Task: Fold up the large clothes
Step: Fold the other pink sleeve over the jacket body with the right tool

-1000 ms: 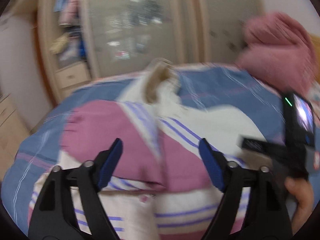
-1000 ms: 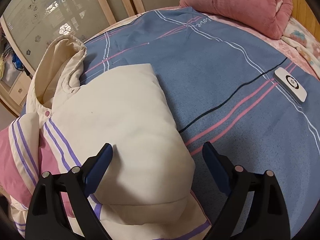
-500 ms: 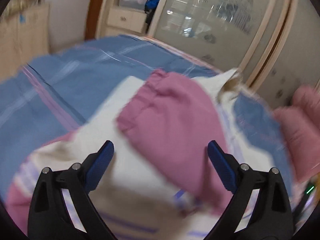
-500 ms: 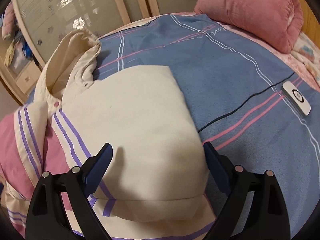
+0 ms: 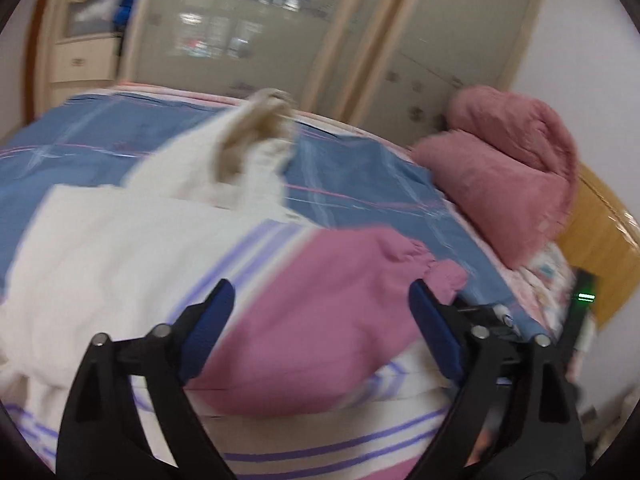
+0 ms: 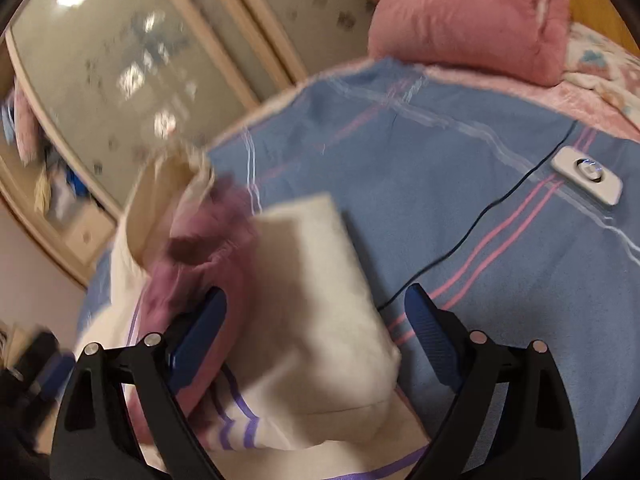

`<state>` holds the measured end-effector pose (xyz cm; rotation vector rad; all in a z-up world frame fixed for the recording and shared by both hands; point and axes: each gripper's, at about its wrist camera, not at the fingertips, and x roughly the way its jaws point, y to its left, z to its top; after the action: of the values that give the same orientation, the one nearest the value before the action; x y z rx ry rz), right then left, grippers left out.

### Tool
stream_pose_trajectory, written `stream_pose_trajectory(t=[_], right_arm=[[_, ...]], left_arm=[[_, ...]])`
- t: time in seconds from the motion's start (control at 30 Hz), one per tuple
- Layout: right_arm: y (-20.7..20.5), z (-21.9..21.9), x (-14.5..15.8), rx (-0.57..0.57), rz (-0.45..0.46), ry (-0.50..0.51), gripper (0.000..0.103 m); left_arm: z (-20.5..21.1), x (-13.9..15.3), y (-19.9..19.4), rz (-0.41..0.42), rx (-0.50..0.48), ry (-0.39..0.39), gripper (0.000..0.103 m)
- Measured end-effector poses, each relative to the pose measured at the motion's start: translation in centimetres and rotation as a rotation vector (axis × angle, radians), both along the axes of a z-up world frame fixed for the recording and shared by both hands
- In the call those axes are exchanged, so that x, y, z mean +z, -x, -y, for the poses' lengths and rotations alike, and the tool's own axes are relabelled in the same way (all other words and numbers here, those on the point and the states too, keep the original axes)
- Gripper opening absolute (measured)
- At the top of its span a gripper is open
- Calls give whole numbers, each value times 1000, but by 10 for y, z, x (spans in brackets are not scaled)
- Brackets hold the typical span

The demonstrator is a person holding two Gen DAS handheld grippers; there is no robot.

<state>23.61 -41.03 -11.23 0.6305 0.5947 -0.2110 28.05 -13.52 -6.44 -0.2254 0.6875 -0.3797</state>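
Note:
A cream padded jacket (image 5: pixel 120 264) with purple stripes and pink sleeves lies on the bed, its hood (image 5: pixel 256 136) toward the wardrobe. One pink sleeve (image 5: pixel 328 320) lies folded across the jacket's body, with its gathered cuff (image 5: pixel 436 272) pointing right. My left gripper (image 5: pixel 320 332) hovers open over this sleeve and its pads are clear of the cloth. My right gripper (image 6: pixel 316 332) is open above the jacket's folded cream part (image 6: pixel 320 280). The pink sleeve (image 6: pixel 200 240) shows blurred at that part's left.
The blue striped bedsheet (image 6: pixel 460 200) carries a white controller (image 6: pixel 586 176) with a black cord at the right. A rolled pink blanket (image 5: pixel 512 168) sits at the head end by a wooden headboard (image 5: pixel 600 240). Wardrobe doors (image 5: pixel 248 28) stand behind the bed.
The pink sleeve has come over onto the jacket's body, cuff now toward the right. My left gripper swung sideways across the jacket. The right gripper lifted slightly; both stayed open.

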Motion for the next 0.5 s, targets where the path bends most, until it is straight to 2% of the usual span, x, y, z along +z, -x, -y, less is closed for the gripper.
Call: stream_pose_trajectory(t=[0.1,0.17,0.27,0.33,0.4,0.43,0.47,0.5], right_arm=[[1,-1,2,48,56,-58,92],[-4,-7,1,108,63,-82,92],[-13,-27,2,268,73,-115,92],[-16,-46,6,316,61,-35,91],[-20,-72,9,365,40,94,89],[-20,-80,9,366,34,135,68],[-20,-88,7,364,16,184,28],[-22,-93,5,384,1,193,17]], left_arm=[[-37,-13,-6,-30,199,-105,94],[-53,-22,-10,-67,263,-144,94],[-80,-43,-13,-158,324,-149,94],[-96,-61,-17,-222,364,-166,94],[-107,-72,-22,-261,370,-154,94],[-112,-77,-25,-271,379,-144,94],[-116,-81,-28,-275,394,-150,95],[-119,-84,-30,-277,404,-160,96]])
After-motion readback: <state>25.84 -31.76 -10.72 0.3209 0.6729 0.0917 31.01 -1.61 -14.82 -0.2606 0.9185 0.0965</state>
